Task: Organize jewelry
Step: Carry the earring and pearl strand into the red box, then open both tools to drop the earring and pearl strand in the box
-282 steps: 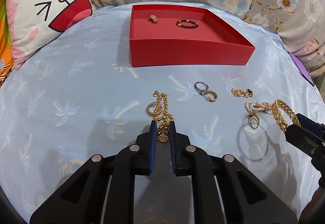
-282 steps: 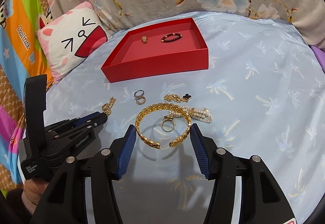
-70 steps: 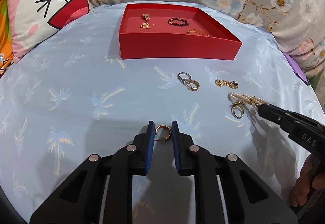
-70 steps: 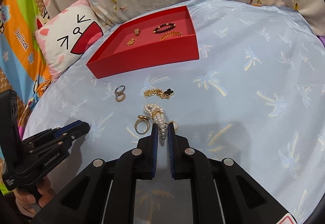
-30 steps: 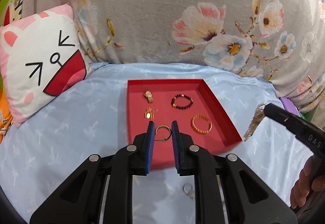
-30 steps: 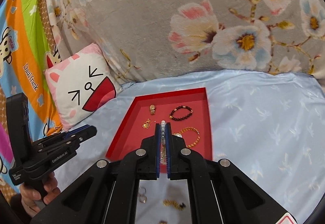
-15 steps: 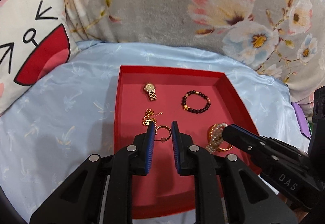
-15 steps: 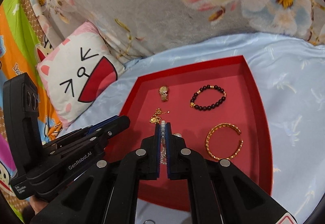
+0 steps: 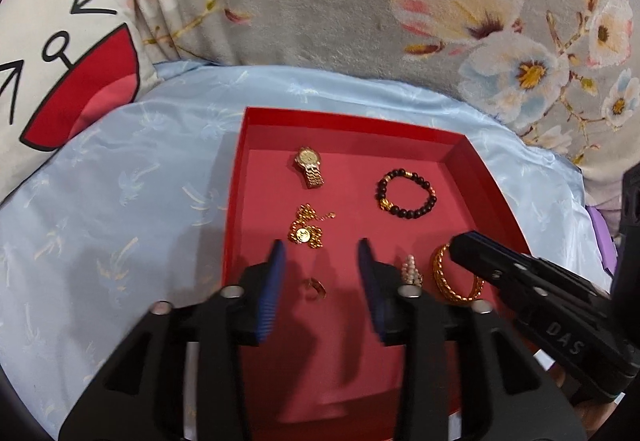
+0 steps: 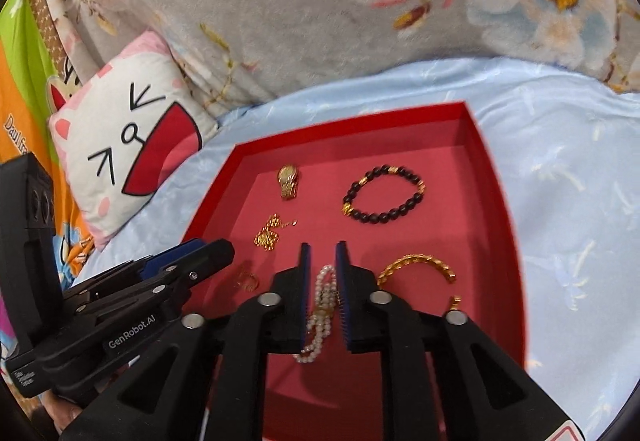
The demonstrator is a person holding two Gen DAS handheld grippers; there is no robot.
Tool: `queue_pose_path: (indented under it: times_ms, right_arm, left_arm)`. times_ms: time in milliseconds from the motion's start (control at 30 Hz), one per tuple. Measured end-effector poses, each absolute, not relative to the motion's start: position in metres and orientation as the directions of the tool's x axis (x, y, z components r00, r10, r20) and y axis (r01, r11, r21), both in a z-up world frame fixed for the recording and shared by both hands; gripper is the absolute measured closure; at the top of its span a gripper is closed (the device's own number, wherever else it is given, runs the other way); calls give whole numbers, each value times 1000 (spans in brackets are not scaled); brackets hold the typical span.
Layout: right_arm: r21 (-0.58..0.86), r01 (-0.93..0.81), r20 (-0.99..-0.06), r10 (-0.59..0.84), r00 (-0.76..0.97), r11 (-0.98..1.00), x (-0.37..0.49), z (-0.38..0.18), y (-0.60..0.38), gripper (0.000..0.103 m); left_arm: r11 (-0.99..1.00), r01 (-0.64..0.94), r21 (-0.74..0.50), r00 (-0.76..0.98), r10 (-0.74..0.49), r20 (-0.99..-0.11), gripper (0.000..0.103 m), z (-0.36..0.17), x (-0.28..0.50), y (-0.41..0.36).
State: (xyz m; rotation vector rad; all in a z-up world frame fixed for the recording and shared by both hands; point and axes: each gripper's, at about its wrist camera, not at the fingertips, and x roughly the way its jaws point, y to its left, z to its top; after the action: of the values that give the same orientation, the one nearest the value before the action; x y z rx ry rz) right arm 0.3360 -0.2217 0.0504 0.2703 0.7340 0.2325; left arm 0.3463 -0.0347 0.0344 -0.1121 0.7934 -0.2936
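A red tray (image 9: 484,177) (image 10: 496,201) lies on the blue sheet. In it are a gold watch (image 9: 310,165), a gold chain (image 9: 306,233), a black bead bracelet (image 9: 406,193) and a gold bangle (image 9: 448,277) (image 10: 416,265). My left gripper (image 9: 320,261) is open over the tray, and a small gold hoop earring (image 9: 316,289) (image 10: 248,281) lies on the floor between its fingers. My right gripper (image 10: 322,253) (image 9: 464,245) is open a little, with the pearl bracelet (image 10: 322,305) (image 9: 412,273) lying loose between its fingers.
A cat-face pillow (image 9: 60,61) (image 10: 128,145) sits at the left. A grey floral blanket (image 9: 360,1) rises behind the tray. Blue sheet (image 10: 568,201) surrounds the tray.
My left gripper has opened and the gold earring now lies on the tray floor. My right gripper has opened slightly and the pearl bracelet has come down onto the tray.
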Motion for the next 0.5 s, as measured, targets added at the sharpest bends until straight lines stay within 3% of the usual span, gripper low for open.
queue_pose_path:
  times_ms: [133, 267, 500]
  right_arm:
    - [299, -118, -581, 278, 765, 947, 301, 67, -229, 78]
    - [253, -109, -553, 236, 799, 961, 247, 76, -230, 66]
    - [240, -49, -589, 185, 787, 970, 154, 54, -233, 64]
  left_arm:
    - [954, 221, -204, 694, -301, -655, 62, 49, 328, -27]
    - [964, 220, -153, 732, -266, -627, 53, 60, 292, -22]
    - [964, 240, -111, 737, -256, -625, 50, 57, 214, -20]
